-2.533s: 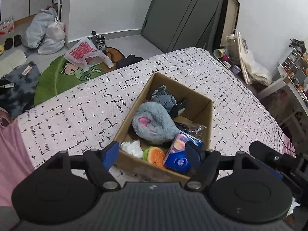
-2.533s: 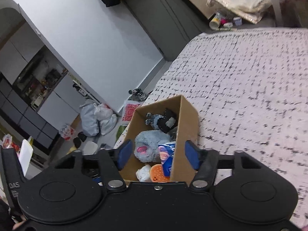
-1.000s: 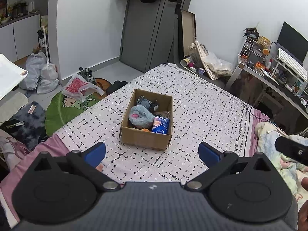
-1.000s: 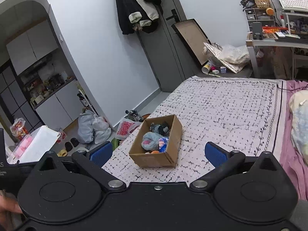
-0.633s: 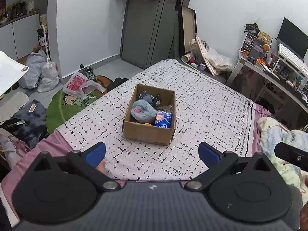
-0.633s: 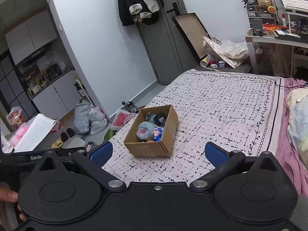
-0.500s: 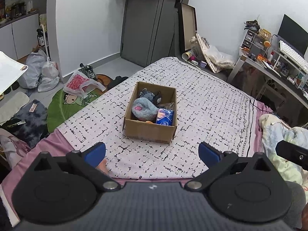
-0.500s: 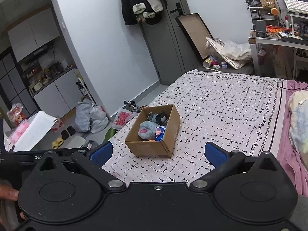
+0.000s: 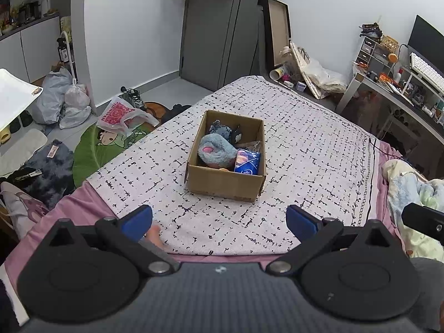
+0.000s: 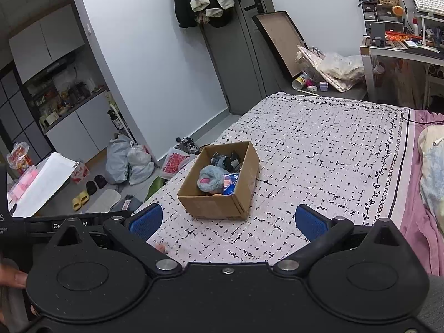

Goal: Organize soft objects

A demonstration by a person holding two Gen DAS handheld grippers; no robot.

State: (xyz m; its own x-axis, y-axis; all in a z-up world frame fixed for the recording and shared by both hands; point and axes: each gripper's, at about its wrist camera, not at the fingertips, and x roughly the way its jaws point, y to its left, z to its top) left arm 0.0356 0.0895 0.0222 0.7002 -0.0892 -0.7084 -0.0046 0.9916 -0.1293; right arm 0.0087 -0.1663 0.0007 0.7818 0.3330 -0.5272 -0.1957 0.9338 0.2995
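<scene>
While both tools gape empty, left tool (image 9: 219, 219) and right tool (image 10: 226, 222), the box (image 9: 226, 179) of soft toys sits mid-bed, straight ahead, long axis pointing away, neither nearer.

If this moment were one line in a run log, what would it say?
left tool: open, empty | right tool: open, empty | cardboard box: on bed, holds grey plush, blue packet
</scene>
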